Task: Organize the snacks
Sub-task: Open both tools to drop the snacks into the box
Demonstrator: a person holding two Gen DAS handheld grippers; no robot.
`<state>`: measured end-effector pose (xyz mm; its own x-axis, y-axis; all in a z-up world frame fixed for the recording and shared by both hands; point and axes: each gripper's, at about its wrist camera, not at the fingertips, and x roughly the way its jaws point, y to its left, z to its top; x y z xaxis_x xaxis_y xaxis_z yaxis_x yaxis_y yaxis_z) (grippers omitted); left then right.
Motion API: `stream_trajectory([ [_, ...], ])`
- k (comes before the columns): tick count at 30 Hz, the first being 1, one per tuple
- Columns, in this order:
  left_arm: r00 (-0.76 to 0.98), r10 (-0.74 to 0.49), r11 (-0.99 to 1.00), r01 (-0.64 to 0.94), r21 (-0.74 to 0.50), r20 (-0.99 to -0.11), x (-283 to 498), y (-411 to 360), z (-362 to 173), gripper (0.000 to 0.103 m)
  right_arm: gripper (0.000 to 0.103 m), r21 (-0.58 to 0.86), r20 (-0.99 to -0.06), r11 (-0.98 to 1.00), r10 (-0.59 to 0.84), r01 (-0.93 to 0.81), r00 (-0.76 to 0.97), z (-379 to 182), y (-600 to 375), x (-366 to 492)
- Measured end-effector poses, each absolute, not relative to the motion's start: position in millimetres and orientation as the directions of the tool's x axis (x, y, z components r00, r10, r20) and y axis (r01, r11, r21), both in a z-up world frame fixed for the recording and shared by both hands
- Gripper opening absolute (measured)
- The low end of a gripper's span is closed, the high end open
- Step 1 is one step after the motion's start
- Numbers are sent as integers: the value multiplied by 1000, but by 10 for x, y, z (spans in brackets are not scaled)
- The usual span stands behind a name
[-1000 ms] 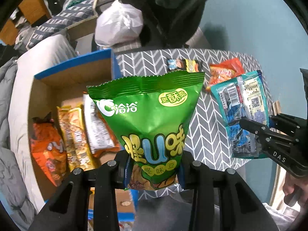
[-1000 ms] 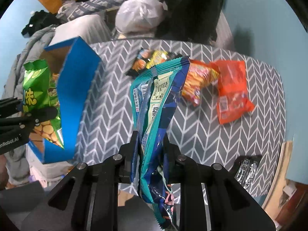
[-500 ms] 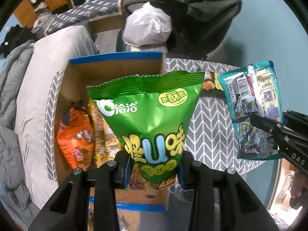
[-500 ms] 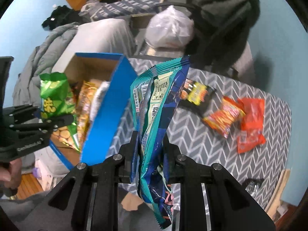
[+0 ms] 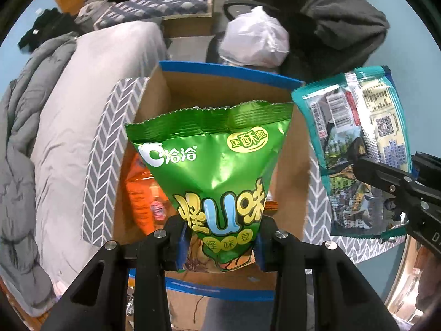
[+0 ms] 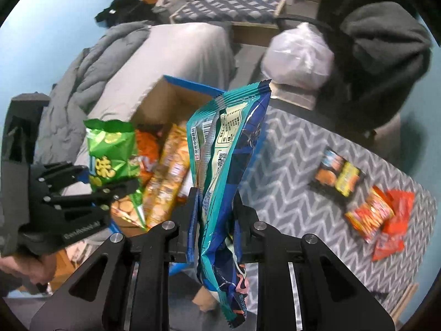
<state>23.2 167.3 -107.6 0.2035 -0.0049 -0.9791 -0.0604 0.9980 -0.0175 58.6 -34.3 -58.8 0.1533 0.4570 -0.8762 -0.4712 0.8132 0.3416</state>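
While each hand-held gripper pinches one bag, green bag left, teal bag right: three packets on table.

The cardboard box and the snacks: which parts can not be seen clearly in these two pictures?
- Left wrist view: the green bag in the left tongs hides most of the cardboard box interior; only an orange packet shows.
- Right wrist view: the teal bag in the right tongs covers the box's right wall.
- Right wrist view: the table snacks are motion-blurred, print unreadable.
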Motion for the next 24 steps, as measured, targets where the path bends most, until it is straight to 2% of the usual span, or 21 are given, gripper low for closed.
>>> stream_trajectory([
  [12,189,21,985,-171,-12,-982,161,2034,-1263,38,20,376,-878,759,475,-532,57,-802,356,687],
  [22,183,46,985,-170,14,-982,192,2109,-1245,38,20,329,-904,740,426,-586,32,-871,622,644],
  [24,193,53,985,-172,20,-980,197,2128,-1208,38,26,316,-908,739,418,-595,37,-854,646,633],
])
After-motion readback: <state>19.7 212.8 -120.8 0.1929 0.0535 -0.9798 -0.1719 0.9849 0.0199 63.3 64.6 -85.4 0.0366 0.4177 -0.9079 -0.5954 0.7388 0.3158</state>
